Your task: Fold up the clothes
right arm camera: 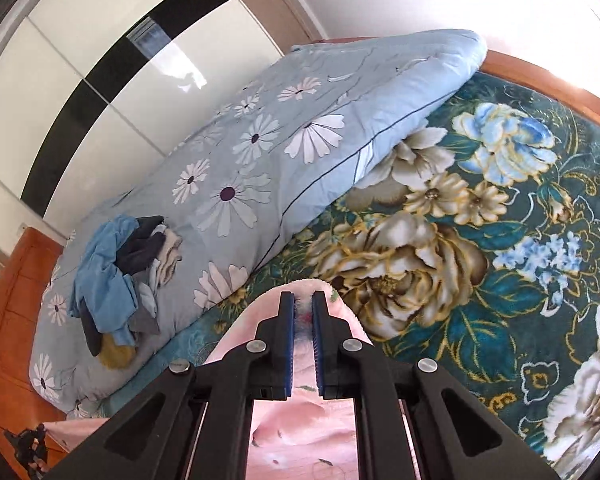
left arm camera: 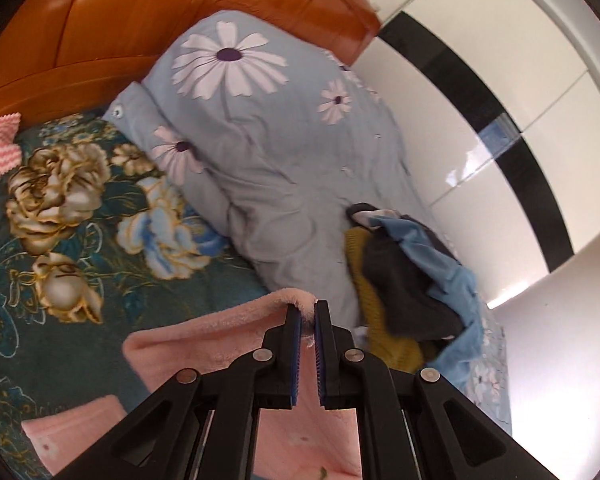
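An edge of the pink garment (left arm camera: 220, 344) is pinched by the nearly closed left gripper (left arm camera: 305, 308); another edge is clamped by the right gripper (right arm camera: 303, 300). The garment is held over the flowered bed (right arm camera: 480, 240), near a clothes pile (left arm camera: 412, 280).

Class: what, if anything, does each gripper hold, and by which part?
Both hold the pink fleece garment: the left gripper and the right gripper each pinch its folded edge.

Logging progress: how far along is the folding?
Done: no folded stack visible. In hand: left gripper and right gripper each pinch the pink fleece garment, jaws nearly shut on its edge. Left: the heap of unfolded clothes on the daisy quilt.
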{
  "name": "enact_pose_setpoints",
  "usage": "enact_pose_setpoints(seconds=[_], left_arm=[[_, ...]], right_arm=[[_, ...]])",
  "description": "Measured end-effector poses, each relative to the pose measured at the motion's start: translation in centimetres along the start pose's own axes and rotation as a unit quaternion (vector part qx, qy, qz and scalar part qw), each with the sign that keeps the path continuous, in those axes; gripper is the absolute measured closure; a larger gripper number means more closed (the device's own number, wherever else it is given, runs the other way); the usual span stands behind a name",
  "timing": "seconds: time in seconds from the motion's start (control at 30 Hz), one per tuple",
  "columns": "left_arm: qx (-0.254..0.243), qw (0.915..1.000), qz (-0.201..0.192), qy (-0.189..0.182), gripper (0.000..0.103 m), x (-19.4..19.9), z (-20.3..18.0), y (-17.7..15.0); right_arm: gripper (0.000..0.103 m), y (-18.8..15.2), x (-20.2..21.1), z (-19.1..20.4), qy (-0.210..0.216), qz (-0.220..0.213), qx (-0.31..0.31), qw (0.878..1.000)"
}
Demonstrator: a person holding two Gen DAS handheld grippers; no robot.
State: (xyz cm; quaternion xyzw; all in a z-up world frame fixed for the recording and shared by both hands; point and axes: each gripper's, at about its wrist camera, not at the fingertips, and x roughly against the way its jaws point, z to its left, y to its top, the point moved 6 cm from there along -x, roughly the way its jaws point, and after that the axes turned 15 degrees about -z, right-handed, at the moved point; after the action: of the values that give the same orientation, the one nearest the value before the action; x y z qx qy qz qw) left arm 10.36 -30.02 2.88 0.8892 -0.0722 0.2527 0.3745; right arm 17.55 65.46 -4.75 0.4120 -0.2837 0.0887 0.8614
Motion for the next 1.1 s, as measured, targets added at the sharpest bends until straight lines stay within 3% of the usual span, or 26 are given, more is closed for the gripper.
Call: enact_pose_setpoints(seconds=[0.23, 0.37, 0.43, 0.47, 0.53, 0.6, 0.67, 0.8, 0.87, 0.93, 0.97, 1.0, 1.03, 1.1], left_arm=[[0.009, 0.9947, 0.076, 0.069, 0.096, -8.2, 2.8, -4.0], [0.04, 0.9889, 0.121, 0.076, 0.094, -11.7, 4.0, -6.2], [0.055, 0.9849, 0.144, 0.079, 0.085, -13.4, 4.5, -7.2], [0.058, 0.9843, 0.147, 0.078, 0.079, -13.3, 4.9, -7.5], [0.062, 0.9833, 0.154, 0.075, 0.056, -12.9, 5.7, -7.8], [0.054, 0.9843, 0.138, 0.096, 0.049, -11.7, 7.5, -7.8], [0.053, 0.9805, 0.134, 0.134, 0.047, -10.6, 10.4, -8.4], [0.105, 0.9698, 0.157, 0.154, 0.047, -10.1, 14.1, -11.7], [0.14, 0.9644, 0.162, 0.155, 0.049, -9.9, 15.5, -13.3], [0.143, 0.9666, 0.15, 0.15, 0.053, -9.9, 15.2, -13.6], [0.145, 0.9678, 0.144, 0.147, 0.062, -9.9, 15.0, -13.6], [0.146, 0.969, 0.137, 0.145, 0.094, -9.9, 14.8, -13.7], [0.143, 0.968, 0.141, 0.151, 0.099, -9.8, 14.5, -13.8], [0.143, 0.9718, 0.128, 0.138, 0.099, -9.2, 13.3, -13.0]], right_arm=[[0.095, -1.9, -3.2, -3.6, -0.048, 0.038, -0.01, 0.998], [0.095, -2.2, -4.6, -4.7, -0.069, 0.044, -0.024, 0.996], [0.095, -2.5, -5.1, -5.0, -0.082, 0.051, -0.019, 0.995], [0.095, -2.6, -5.3, -5.1, -0.088, 0.054, -0.015, 0.995], [0.095, -2.9, -5.6, -5.5, -0.098, 0.059, -0.012, 0.993], [0.095, -3.4, -5.8, -5.9, -0.103, 0.063, -0.015, 0.993], [0.094, -4.0, -5.9, -6.3, -0.109, 0.068, -0.018, 0.992], [0.094, -5.2, -6.1, -6.2, -0.114, 0.077, -0.022, 0.99], [0.094, -5.6, -6.1, -5.8, -0.113, 0.079, -0.022, 0.99], [0.094, -5.7, -6.0, -5.4, -0.11, 0.08, -0.021, 0.99], [0.094, -5.8, -5.9, -5.2, -0.109, 0.081, -0.021, 0.991], [0.094, -5.7, -5.8, -5.0, -0.106, 0.08, -0.021, 0.991], [0.094, -5.6, -5.6, -4.8, -0.104, 0.078, -0.021, 0.991], [0.095, -5.4, -5.3, -4.3, -0.098, 0.073, -0.021, 0.992]])
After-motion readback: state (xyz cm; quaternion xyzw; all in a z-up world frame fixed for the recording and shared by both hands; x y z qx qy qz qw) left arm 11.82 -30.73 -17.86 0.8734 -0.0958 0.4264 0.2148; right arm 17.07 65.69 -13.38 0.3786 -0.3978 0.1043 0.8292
